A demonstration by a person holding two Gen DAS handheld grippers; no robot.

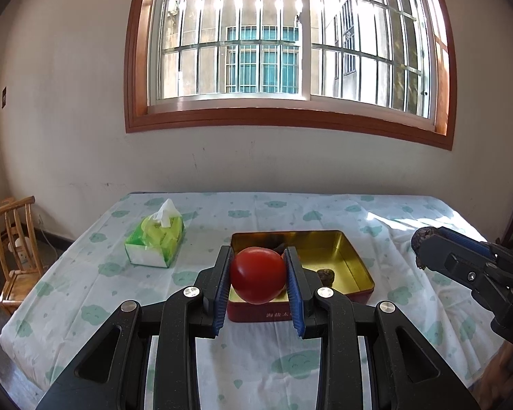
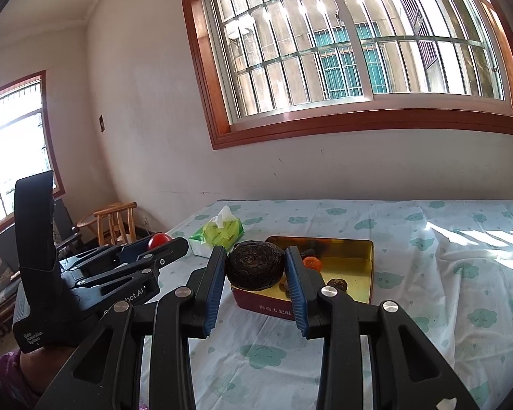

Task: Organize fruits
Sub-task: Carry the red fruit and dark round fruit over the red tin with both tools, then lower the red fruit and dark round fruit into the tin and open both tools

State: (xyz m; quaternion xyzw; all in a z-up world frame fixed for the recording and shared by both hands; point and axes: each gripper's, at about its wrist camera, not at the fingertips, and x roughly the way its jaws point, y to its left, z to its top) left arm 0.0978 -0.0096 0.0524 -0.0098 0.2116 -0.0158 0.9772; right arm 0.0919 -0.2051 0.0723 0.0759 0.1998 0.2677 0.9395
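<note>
Gripping a red tomato (image 1: 258,275), left gripper (image 1: 259,282) fingers pinch it; right gripper (image 2: 255,275) clamps a dark wrinkled fruit (image 2: 254,266). Tin (image 1: 354,263) at twelve o'clock, tissue pack (image 1: 155,242) at ten.

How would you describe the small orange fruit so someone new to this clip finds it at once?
Start at the table with the cloud-print cloth under the window, then find the open gold-lined tin on it. The orange fruit lies inside near its back left corner, just behind the right gripper. It is the only bright orange piece; its neighbours in the tin are dark brown.
</note>
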